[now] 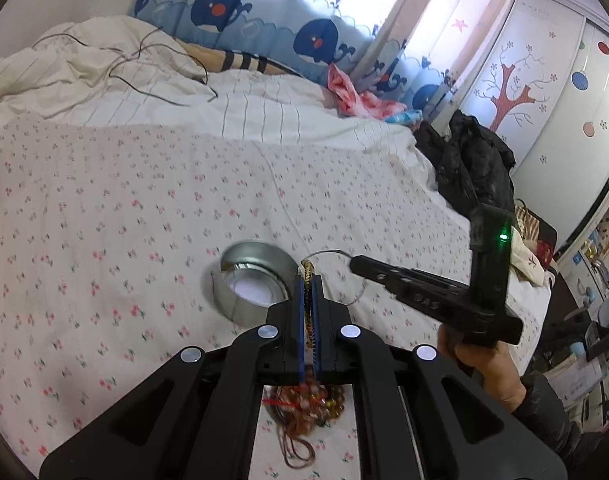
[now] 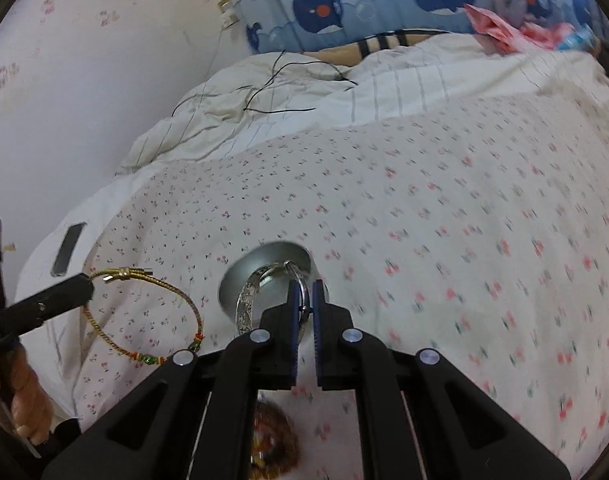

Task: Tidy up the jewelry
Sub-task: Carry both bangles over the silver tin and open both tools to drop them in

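Note:
My left gripper [image 1: 307, 278] is shut on a gold braided bracelet [image 1: 307, 270], seen edge-on between the blue pads. In the right wrist view that gold bracelet [image 2: 152, 280] hangs as a loop from the left gripper [image 2: 86, 284] above the bed. My right gripper [image 2: 304, 286] is shut on a silver bangle [image 2: 246, 300], held over a round silver tin [image 2: 232, 284]. From the left wrist view the right gripper [image 1: 356, 265] holds the silver bangle [image 1: 332, 251] just right of the tin [image 1: 228, 300]. A heap of brown beaded bracelets [image 1: 308, 400] lies on the sheet below both grippers.
The flowered bed sheet [image 1: 124, 200] spreads all around the tin. A phone [image 2: 68, 248] lies near the bed's left edge. A rumpled quilt with black cables [image 1: 144, 68] sits at the back, and dark clothing [image 1: 472, 160] lies at the right edge.

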A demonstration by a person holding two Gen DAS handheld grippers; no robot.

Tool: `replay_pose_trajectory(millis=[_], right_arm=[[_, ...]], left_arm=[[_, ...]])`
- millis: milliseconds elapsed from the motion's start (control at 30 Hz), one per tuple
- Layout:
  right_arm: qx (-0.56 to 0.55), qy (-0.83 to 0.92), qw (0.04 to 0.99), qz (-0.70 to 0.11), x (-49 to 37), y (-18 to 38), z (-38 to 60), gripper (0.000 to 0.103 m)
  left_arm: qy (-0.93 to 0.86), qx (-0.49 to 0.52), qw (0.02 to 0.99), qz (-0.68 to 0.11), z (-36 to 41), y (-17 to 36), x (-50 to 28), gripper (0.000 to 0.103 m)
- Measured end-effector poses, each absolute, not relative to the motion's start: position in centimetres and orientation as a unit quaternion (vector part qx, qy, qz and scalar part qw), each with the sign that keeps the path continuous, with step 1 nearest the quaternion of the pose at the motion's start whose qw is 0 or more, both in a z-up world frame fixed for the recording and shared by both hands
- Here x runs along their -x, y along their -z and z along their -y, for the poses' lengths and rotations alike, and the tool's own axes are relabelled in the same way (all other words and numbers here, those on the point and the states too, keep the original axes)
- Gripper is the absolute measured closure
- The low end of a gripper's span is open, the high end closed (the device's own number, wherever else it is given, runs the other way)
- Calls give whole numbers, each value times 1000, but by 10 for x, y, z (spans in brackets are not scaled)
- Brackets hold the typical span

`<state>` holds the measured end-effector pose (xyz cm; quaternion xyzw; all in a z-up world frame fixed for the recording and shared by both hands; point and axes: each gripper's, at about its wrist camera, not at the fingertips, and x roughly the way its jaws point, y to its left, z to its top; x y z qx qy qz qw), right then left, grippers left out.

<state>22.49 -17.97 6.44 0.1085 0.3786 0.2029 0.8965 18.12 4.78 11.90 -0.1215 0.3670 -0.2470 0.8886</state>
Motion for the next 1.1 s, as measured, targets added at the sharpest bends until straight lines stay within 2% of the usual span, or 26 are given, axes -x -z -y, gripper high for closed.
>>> replay_pose_trajectory(millis=[233,433,500,567,600,833,967,1000,1100], right_arm=[[-71,-211,885,-409,-267,-41,137,96],[-43,-210,872,-440,-277,-19,126,95],[-50,-202,878,-432,-278,-22,133,88],[-67,-187,890,-411,-276,-32,146,60],[-72,-182,896,-399,-274,-38,152,56],[-117,-168,904,-376,-272,-56,182,52],[-111,-176,898,-389,-274,-50,173,52],[-108,-177,897,-391,-275,-50,171,52],[-101,-176,896,-395,-272,-47,165,51]], left_arm=[[238,127,890,-368,-60,-112,-204,100],[246,147,878,-384,-53,-82,-235,100],[247,157,872,-393,-49,-69,-247,100],[248,163,868,-399,-46,-59,-254,100],[247,164,867,-401,-44,-56,-256,100],[244,146,858,-427,-25,-36,-274,100],[198,54,866,-455,-2,-27,-280,100],[183,24,868,-460,4,-25,-280,97],[155,-28,877,-454,10,-29,-276,72]])
